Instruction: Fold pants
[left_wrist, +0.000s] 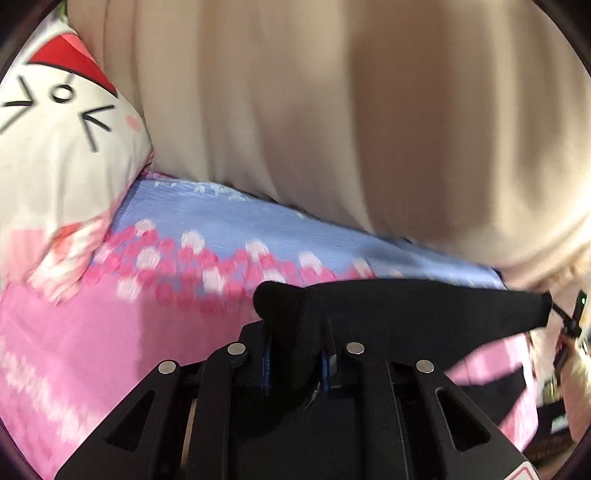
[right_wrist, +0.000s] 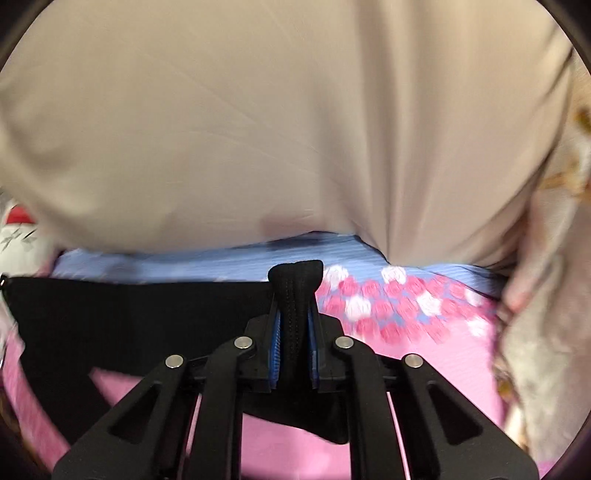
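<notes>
The black pants (left_wrist: 406, 306) hang stretched between my two grippers above a bed. My left gripper (left_wrist: 295, 332) is shut on one end of the pants' top edge, and the fabric runs right from it towards the other gripper, seen at the far right (left_wrist: 569, 325). In the right wrist view my right gripper (right_wrist: 294, 295) is shut on a bunched, stitched edge of the pants (right_wrist: 140, 317), which spread left and hang down below the fingers. The lower part of the pants is hidden under both grippers.
The bed sheet (left_wrist: 92, 350) is pink and blue with a flower print and also shows in the right wrist view (right_wrist: 424, 354). A white cat-face pillow (left_wrist: 62, 147) lies at the left. A beige curtain (right_wrist: 277, 129) hangs behind the bed. A patterned cloth (right_wrist: 554, 295) hangs at right.
</notes>
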